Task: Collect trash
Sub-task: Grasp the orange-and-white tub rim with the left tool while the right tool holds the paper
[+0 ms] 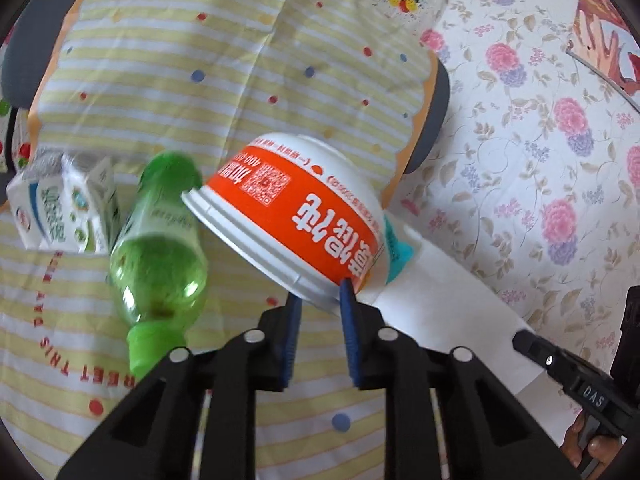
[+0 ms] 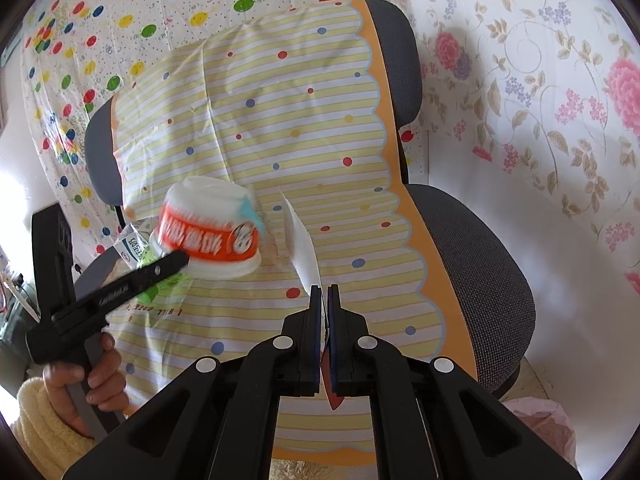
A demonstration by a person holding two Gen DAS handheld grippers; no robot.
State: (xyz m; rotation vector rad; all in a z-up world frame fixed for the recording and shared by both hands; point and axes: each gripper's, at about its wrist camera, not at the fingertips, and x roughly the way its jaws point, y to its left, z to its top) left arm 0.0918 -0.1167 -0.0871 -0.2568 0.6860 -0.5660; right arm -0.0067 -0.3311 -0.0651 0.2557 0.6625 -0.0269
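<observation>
Only the left wrist cam catches the green bottle (image 1: 160, 248) and milk carton (image 1: 64, 208) lying on the striped cloth (image 1: 200, 80) over the chair. The left gripper (image 1: 320, 308) has its fingers clamped on the rim of the upside-down orange-and-white noodle bowl (image 1: 296, 216), tilted above the seat. The right gripper (image 2: 324, 296) is nearly closed, pinching a white sheet (image 2: 306, 248).

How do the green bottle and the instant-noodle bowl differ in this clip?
The green bottle is clear green plastic; the instant-noodle bowl is opaque white with an orange band. The bottle lies untouched on the striped cloth; the bowl is upside down, its rim between the left gripper's fingers. Both look empty.
</observation>
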